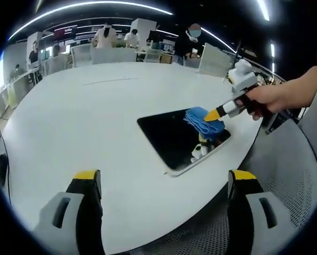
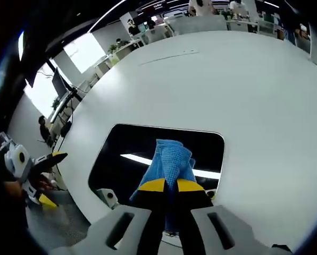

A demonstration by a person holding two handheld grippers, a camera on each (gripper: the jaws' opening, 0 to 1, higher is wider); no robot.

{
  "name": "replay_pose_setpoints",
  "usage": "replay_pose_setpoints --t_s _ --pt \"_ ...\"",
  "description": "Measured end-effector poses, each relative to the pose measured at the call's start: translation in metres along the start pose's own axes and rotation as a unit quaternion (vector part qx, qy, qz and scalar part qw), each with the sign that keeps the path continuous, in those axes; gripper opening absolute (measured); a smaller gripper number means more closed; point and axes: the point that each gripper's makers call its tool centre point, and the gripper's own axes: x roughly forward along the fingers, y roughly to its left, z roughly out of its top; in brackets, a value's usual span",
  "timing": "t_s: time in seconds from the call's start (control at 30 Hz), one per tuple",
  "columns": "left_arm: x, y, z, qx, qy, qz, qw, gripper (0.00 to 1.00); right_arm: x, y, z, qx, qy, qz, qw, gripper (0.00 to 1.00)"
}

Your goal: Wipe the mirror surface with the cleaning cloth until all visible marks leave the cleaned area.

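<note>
Right gripper view: right tongs (image 2: 166, 184) at 6 o'clock, clenched on a blue cleaning cloth (image 2: 170, 159) pressed onto the dark mirror (image 2: 121, 154), which lies flat on a white counter (image 2: 243, 90); left gripper view: left tongs (image 1: 165, 177) spread wide, grasping nothing, hovering over the counter's near edge; mirror at 3 o'clock.

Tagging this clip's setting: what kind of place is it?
Probably an open-plan office or lab: a big white table holding the mirror, desks with monitors, people working behind, strip ceiling lights.
</note>
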Motion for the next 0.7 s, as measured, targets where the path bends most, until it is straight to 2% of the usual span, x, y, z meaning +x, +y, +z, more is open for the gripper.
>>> replay_pose_setpoints --t_s 0.7 --pt "0.0 0.002 0.0 0.0 0.0 0.006 1.0 0.98 -0.011 -0.022 -0.004 0.022 -0.003 -0.009 0.9997 0.0"
